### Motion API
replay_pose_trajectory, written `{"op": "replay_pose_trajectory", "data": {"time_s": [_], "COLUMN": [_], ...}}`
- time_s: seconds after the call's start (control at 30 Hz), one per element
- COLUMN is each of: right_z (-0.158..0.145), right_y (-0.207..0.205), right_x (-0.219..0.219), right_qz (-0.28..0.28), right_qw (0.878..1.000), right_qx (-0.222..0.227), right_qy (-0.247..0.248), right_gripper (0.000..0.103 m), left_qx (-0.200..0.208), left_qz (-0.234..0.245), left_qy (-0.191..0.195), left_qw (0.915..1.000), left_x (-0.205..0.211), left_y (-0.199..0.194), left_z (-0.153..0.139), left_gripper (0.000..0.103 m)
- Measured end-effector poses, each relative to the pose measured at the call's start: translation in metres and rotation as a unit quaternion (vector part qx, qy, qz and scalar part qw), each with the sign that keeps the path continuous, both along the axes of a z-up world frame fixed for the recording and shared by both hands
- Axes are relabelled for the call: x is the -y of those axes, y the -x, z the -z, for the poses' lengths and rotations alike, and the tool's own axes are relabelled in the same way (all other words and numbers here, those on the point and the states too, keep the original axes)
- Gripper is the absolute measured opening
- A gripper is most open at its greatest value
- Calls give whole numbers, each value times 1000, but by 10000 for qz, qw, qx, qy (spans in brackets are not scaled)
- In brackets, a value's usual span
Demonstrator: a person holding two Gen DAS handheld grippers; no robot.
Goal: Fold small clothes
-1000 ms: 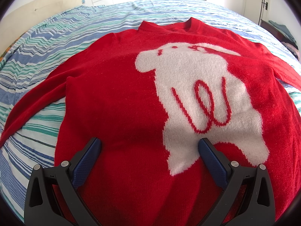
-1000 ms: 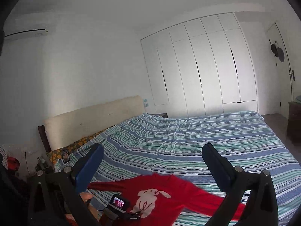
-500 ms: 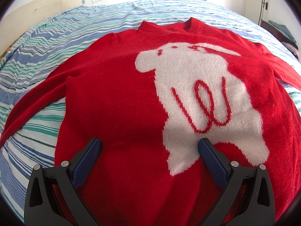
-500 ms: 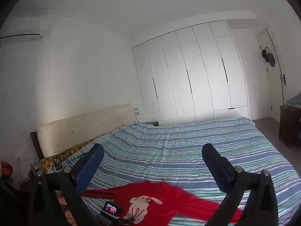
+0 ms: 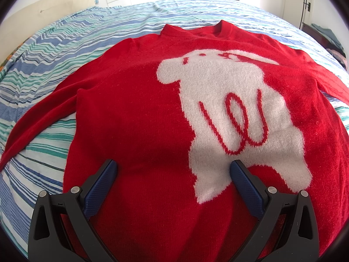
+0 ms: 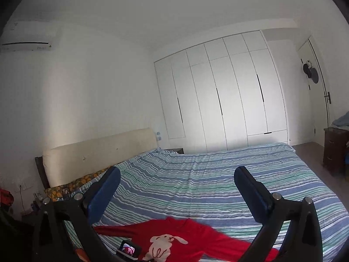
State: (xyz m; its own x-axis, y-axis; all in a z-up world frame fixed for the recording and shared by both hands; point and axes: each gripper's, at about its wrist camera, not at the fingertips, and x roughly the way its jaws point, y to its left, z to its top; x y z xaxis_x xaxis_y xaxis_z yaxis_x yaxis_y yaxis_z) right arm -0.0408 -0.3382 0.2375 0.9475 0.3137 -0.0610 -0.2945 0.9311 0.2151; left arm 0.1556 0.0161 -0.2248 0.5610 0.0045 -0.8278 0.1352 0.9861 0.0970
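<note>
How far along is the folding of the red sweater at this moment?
Done: the red sweater lies spread flat, front up, on the striped bed, both sleeves out. In hand: nothing; the left gripper hovers open over the hem area, and the right gripper is open, raised and pointed across the room. Left: every fold.

One red sweater (image 5: pixel 135 118) lies on one striped bed (image 6: pixel 196 174), showing two sleeves and one white dog motif (image 5: pixel 235 113). Two grippers appear, left gripper (image 5: pixel 172 170) and right gripper (image 6: pixel 176 181), each with two spread jaws
</note>
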Motion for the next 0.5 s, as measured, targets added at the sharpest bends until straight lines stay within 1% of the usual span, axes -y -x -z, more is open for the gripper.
{"op": "replay_pose_trajectory", "data": {"time_s": [0.2, 0.33, 0.43, 0.5], "right_z": [-5, -3, 0, 3], "right_y": [3, 1, -1, -4], "right_x": [9, 22, 28, 29], "right_qz": [51, 90, 285, 299], "right_qw": [9999, 9990, 9988, 9988], "right_qx": [82, 75, 26, -34], "right_qy": [-107, -435, -407, -398], "right_gripper": [103, 103, 103, 103], "left_qx": [0, 1, 1, 1], "left_qz": [-1, -2, -2, -3], "left_qy": [0, -1, -1, -1], "left_qw": [10000, 10000, 10000, 10000], "left_x": [0, 0, 0, 0], "left_y": [0, 0, 0, 0], "left_z": [0, 0, 0, 0], "left_gripper": [103, 103, 103, 103]}}
